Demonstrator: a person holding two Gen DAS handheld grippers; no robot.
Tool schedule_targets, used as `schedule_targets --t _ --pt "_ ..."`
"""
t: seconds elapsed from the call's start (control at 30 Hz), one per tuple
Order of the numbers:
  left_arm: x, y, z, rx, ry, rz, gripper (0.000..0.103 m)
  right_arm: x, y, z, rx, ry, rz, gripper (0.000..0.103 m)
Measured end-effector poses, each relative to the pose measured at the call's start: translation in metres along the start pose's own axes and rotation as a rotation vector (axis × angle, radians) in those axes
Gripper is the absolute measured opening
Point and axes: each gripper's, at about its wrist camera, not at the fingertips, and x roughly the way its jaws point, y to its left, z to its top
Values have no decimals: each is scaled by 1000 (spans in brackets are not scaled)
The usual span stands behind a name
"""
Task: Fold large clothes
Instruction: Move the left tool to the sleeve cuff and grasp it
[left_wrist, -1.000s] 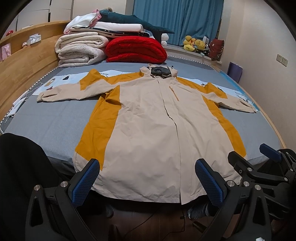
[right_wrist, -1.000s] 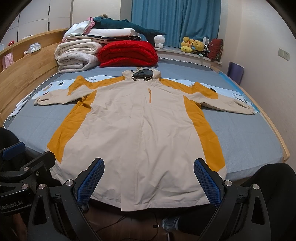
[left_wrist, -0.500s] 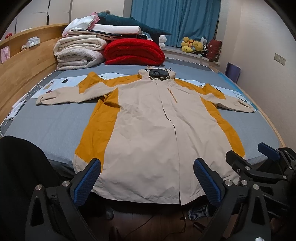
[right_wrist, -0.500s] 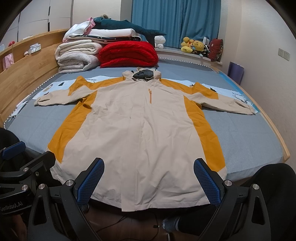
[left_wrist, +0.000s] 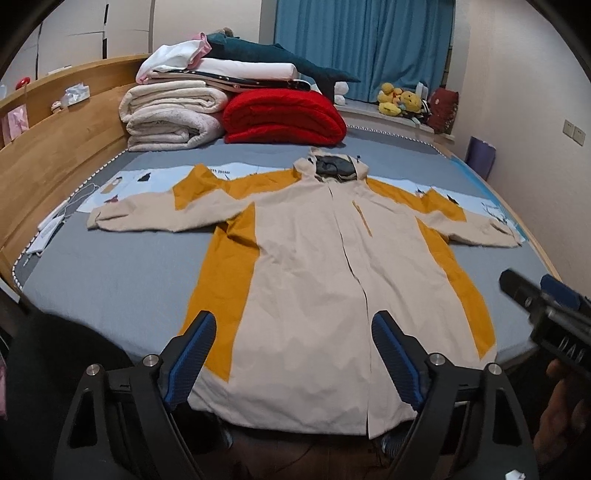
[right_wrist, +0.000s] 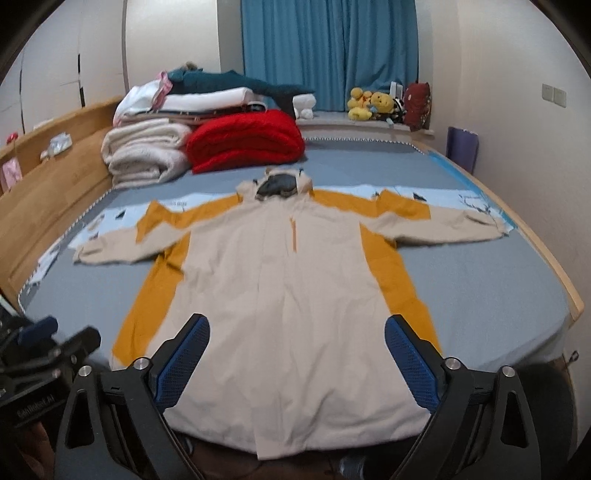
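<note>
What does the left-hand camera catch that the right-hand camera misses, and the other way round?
Only the left wrist view shows the right gripper reaching in from the side, with a bit of the hand under it. Only the right wrist view shows the left gripper at its edge.

Both share the beige and mustard hooded coat spread flat on the grey-blue bed, the red quilt, the cream blankets, the blue curtain and the yellow plush toys. Both grippers are open and empty.
</note>
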Motion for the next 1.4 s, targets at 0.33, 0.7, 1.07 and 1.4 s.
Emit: schedule_targets --t 0.33,0.7,1.07,1.4 --pt "71 23 66 4 2 3 49 80 -7 82 32 38 35 70" --pt "192 119 179 -70 8 80 27 194 10 186 1 50 147 48" --pt "292 270 197 -264 55 237 26 292 34 225 28 50 207 47" --pt "335 415 162 -520 127 416 37 302 58 240 8 -127 241 68"
